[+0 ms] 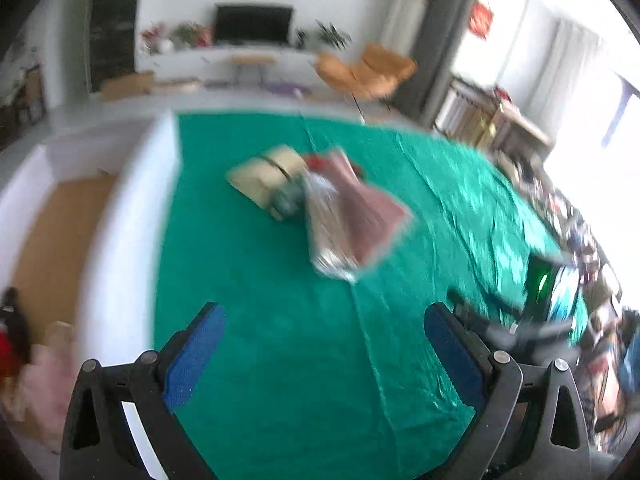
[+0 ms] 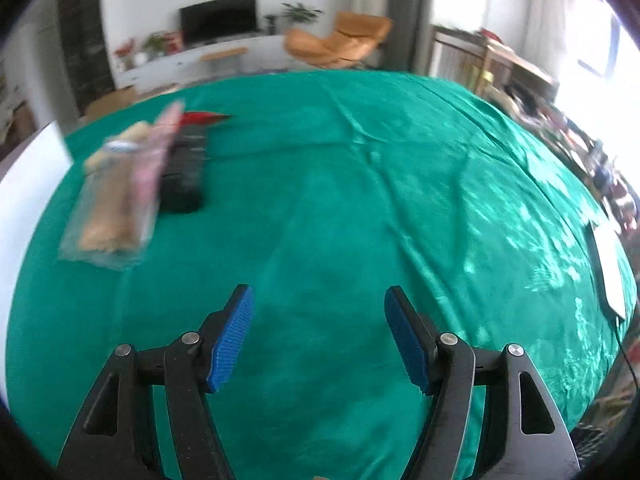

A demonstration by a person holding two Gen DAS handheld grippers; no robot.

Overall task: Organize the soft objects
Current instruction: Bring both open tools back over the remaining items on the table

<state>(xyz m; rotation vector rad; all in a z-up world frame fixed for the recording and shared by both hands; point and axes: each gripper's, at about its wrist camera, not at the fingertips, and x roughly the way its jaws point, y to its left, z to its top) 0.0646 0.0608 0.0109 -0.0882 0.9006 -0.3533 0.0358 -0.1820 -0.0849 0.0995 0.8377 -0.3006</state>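
A heap of soft things lies on the green cloth. In the left wrist view it holds a beige folded piece, a pink cloth, a clear plastic pack and a bit of red. My left gripper hangs open over bare cloth, short of the heap. In the right wrist view the clear pack holds something beige. Beside it are a pink piece, a black item and a red one, all at the far left. My right gripper is open and holds nothing.
A white-walled bin borders the cloth on the left, with pink and red soft things at its near corner. A dark blurred device sits at the right. A white sheet lies at the table's right edge. Cluttered shelves stand beyond.
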